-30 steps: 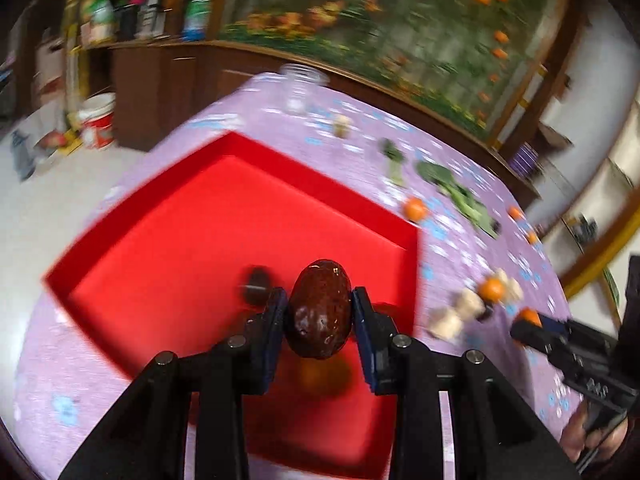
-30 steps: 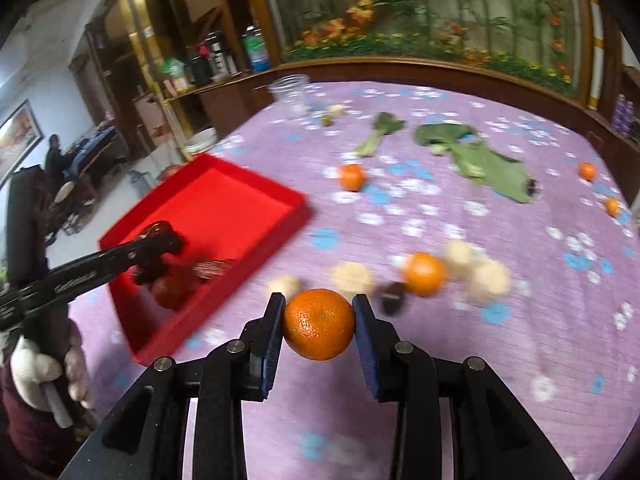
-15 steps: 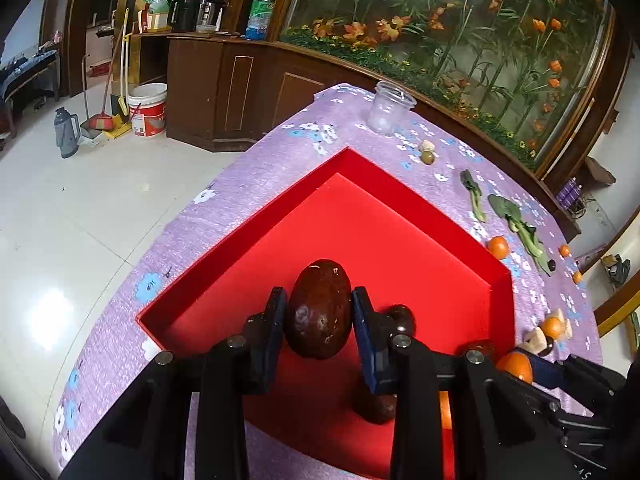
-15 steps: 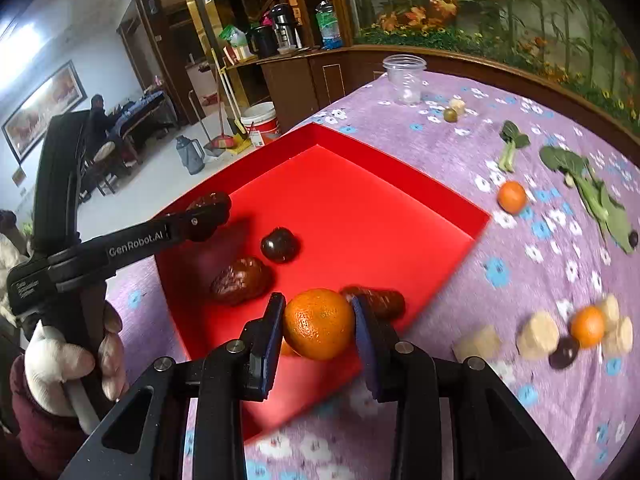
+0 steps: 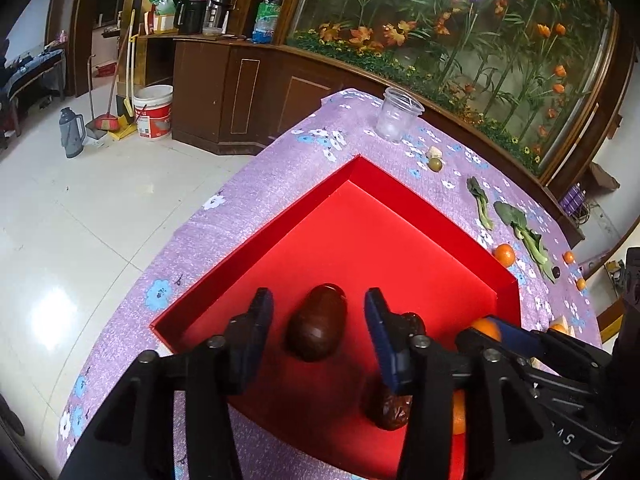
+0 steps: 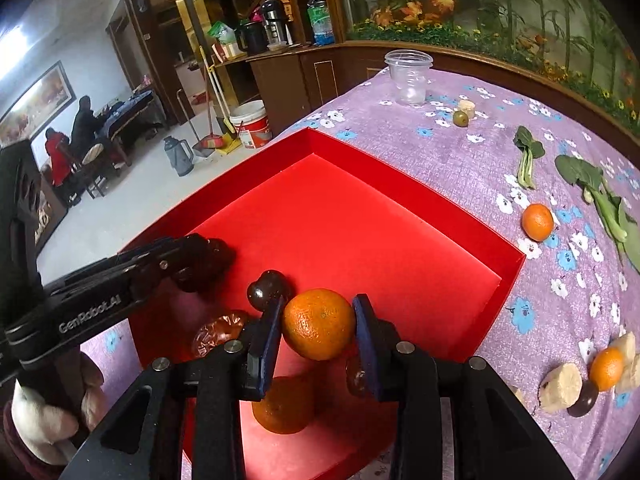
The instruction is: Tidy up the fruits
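A red tray (image 5: 400, 196) sits on the purple flowered tablecloth; it also shows in the right wrist view (image 6: 400, 184). My left gripper (image 5: 318, 322) is open over the tray's near corner, and a dark brown oval fruit (image 5: 316, 328) lies on the tray floor between its fingers. My right gripper (image 6: 318, 330) is shut on an orange (image 6: 319, 324) and holds it above the tray. Below it in the tray lie another orange (image 6: 282, 406), a wrinkled date (image 6: 218, 330) and a dark round fruit (image 6: 268, 288).
Outside the tray on the cloth lie an orange (image 6: 538, 222), leafy greens (image 6: 600, 192), banana pieces (image 6: 562, 386), a small orange (image 6: 606, 368), a green fruit (image 6: 461, 117) and a clear plastic cup (image 6: 409, 76). The table edge drops to the floor on the left.
My left gripper opened and let the dark brown fruit drop onto the tray floor. My right gripper carried its orange further over the tray.
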### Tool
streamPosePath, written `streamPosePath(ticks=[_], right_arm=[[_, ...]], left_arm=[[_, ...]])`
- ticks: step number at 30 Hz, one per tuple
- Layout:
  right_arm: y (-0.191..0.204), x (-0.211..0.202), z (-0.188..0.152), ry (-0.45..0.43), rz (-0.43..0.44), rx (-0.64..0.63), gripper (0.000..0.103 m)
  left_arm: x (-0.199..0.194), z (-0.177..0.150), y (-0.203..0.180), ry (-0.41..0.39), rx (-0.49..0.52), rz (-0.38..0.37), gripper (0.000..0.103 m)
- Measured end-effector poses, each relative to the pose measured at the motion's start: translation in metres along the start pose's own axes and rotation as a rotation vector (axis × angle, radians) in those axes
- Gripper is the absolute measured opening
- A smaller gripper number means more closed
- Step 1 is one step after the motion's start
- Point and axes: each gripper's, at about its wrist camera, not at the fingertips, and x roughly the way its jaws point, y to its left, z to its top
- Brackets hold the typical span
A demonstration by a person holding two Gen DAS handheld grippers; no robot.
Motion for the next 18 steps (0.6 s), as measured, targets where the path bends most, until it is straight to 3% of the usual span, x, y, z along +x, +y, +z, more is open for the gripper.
streamPosePath(ticks=[2, 4, 13, 18], right_arm=[[-0.002, -0.006, 0.001, -0.021, 0.0, 0.006, 0.053], [-0.004, -0.014, 0.001, -0.042, -0.002, 0.015, 0.059], [-0.025, -0.047, -0.014, -0.085, -0.006, 0.093, 0.06], [-0.042, -0.063, -0.036, -0.087, -0.02, 0.158, 0.063]], left_arm=[[-0.004, 0.0, 0.0, -0.006, -0.003, 0.0, 0.055], [-0.008, 0.0, -0.002, -0.01, -0.001, 0.0, 0.056], [-0.032, -0.007, -0.033, -0.047, 0.092, 0.0, 0.056], [-0.044, -0.016, -0.06, -0.079, 0.176, 0.024, 0.063]])
